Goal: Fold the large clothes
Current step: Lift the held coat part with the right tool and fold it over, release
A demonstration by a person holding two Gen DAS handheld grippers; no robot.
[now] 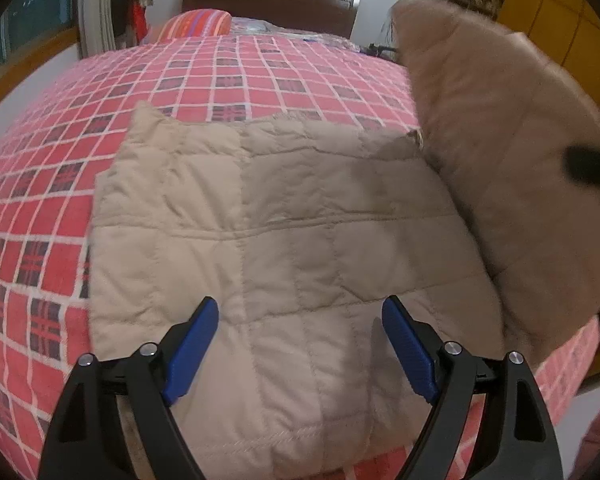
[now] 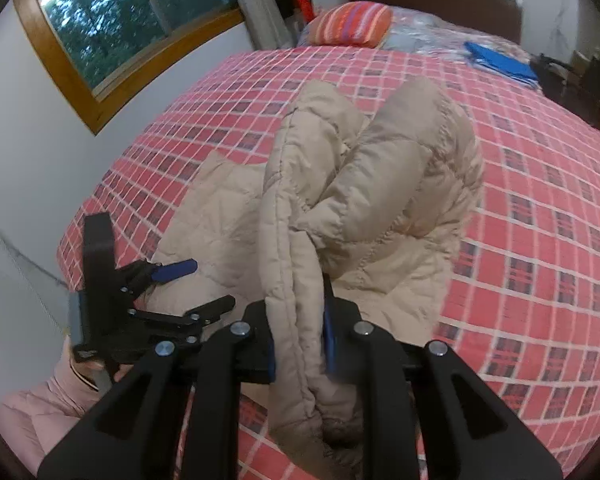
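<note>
Your left gripper (image 1: 300, 344) hangs spread over the beige quilted jacket (image 1: 268, 240); your right gripper (image 2: 300, 344) pinches its raised fold, which hides both pads.

Left gripper (image 1: 300, 344): jaws spread wide, hovering low, gripping nothing.
Right gripper (image 2: 300, 344): jaws clamped tight, raised higher, holding a fold of jacket (image 2: 288, 280).

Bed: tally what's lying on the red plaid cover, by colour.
Beige: 1, the beige quilted padded jacket, one edge gripped in the right gripper
Orange striped: 1, the orange striped pillow
Blue: 1, the flat blue folded item
Total: 3
</note>
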